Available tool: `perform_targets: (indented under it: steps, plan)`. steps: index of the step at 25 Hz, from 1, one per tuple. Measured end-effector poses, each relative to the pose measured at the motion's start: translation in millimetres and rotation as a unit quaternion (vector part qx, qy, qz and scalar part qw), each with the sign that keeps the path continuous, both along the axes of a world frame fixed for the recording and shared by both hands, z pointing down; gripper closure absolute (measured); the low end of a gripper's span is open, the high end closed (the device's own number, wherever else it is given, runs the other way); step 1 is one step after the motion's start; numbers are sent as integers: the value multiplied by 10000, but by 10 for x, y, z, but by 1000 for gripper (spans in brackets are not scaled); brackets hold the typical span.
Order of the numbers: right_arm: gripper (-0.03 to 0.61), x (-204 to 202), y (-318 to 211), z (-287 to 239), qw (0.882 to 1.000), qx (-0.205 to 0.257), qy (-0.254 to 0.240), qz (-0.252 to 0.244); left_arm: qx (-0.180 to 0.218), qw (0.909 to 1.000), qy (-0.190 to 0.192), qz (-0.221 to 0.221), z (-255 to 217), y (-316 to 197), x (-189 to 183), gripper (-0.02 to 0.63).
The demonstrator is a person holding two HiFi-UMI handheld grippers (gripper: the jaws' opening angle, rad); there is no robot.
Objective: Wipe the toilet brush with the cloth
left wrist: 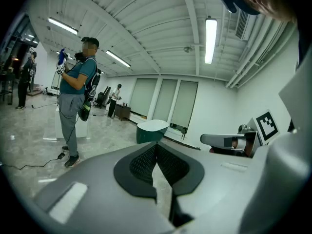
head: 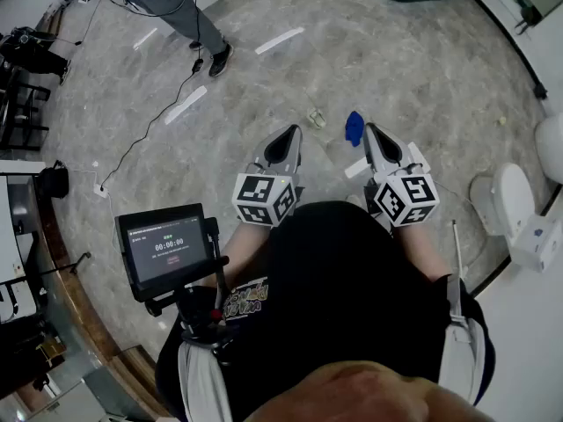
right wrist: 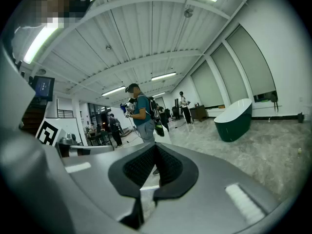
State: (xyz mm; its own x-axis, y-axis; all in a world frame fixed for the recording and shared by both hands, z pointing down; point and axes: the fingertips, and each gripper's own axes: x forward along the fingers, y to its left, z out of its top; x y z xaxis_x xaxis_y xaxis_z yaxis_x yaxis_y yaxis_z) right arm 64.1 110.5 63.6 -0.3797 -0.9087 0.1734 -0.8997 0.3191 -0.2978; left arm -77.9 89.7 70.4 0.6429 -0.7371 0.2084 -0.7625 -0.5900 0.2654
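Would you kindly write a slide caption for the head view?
Shut and empty, the left gripper and right gripper hover over a stone floor where a blue cloth lies.

The cloth (head: 354,127) is blue, the floor (head: 369,51) grey-veined, the tub (right wrist: 234,120) dark green, the toilet (head: 503,199) white.

Bathroom-fixture hall set up for recording

I'm standing in a big open hall, not a home bathroom. A polished marble floor (head: 369,60) is stretching out under me, with a white toilet (head: 510,202) sitting at its edge and a dark green bathtub (right wrist: 235,120) standing free farther off. Strip lights (left wrist: 210,40) are glowing between exposed white ceiling beams (left wrist: 191,33). Another person (left wrist: 75,89) wearing a backpack is working across the room, a black cable (head: 149,127) is trailing over the floor, and a small screen (head: 167,246) is showing a timer on my rig.
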Motion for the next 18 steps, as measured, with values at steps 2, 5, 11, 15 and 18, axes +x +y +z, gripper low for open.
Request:
perform_targets:
  steps: [2, 5, 11, 15, 18]
  plan:
    - [578, -4, -2, -3, 10000, -7, -1, -5, -8, 10000, 1, -3, -5, -4, -2, 614]
    - [579, -7, -4, -4, 10000, -12, -7, -6, -12, 10000, 1, -3, -7, -9, -5, 614]
    - [580, -1, -3, -17, 10000, -16, -5, -12, -14, 10000, -2, -11, -28, -13, -1, 614]
    - [580, -5, 4, -11, 10000, -13, 0, -10, -16, 10000, -6, -4, -19, -7, -1, 614]
    - [579, -3, 9, -4, 10000, -14, -59, -1, -24, 10000, 1, -2, -5, -6, -7, 614]
